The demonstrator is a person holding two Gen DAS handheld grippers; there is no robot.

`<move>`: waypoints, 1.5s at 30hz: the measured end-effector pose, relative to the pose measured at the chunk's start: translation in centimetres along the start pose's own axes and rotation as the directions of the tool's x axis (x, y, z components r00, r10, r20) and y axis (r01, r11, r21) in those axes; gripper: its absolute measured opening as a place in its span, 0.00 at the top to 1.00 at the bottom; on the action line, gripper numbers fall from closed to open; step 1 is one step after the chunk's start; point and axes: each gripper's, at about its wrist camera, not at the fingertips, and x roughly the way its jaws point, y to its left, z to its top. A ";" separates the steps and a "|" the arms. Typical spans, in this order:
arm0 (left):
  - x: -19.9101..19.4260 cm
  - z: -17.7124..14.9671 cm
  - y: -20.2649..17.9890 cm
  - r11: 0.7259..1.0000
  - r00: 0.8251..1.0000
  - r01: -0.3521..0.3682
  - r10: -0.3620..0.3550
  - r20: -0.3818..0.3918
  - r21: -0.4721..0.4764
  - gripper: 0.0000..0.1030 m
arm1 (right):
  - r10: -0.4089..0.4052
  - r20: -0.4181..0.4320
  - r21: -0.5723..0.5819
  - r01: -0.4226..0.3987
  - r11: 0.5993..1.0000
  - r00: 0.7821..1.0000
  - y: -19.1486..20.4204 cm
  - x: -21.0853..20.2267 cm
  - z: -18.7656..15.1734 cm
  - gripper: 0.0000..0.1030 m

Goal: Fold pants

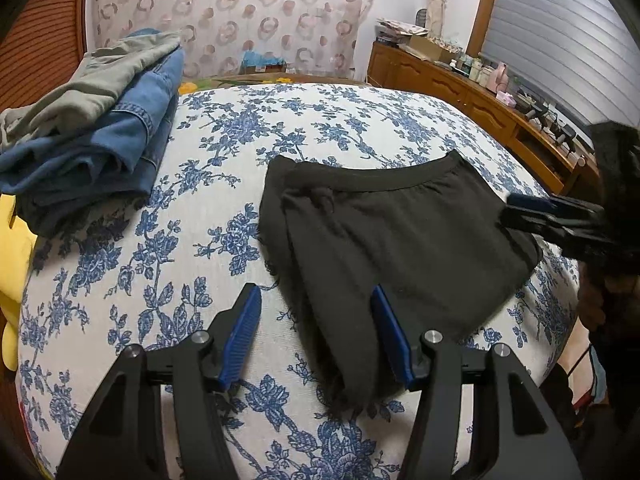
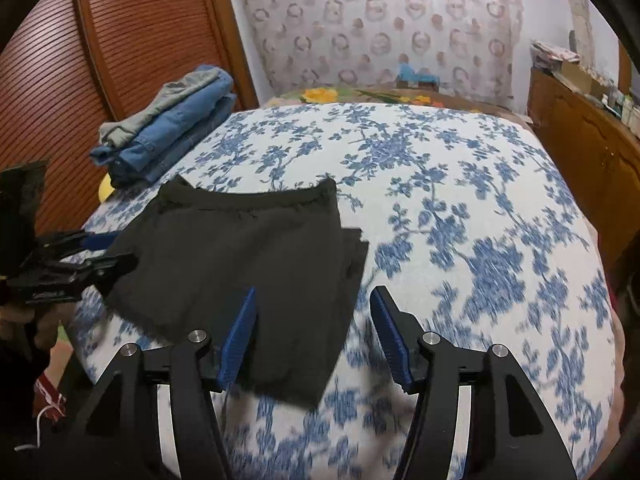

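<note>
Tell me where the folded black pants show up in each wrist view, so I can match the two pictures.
Left wrist view: black pants lie centre-right on the bedspread, their near corner between the left tool's fingers.
Right wrist view: black pants lie centre-left, reaching down to the right tool's left finger.
Shared landmark: the stack of folded jeans, upper left in both views.

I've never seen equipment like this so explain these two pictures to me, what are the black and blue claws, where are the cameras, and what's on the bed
The claws are hand-held grippers, one in each of a person's hands. A camera on each looks forward along its two fingers. One picture is from the left gripper, the other from the right gripper. On the blue-flowered white bedspread lies a folded pair of black fabric pants. Behind sits a pile of folded blue denim and grey-green clothes. Both grippers stand open at the pants' edges, holding nothing.
</note>
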 end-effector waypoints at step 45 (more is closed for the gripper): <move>3.2 4.8 1.2 0.998 0.998 0.050 -0.048 0.040 -0.032 0.84 | -0.040 -0.043 -0.031 0.039 0.999 0.998 -0.1 3.4 1.5 0.49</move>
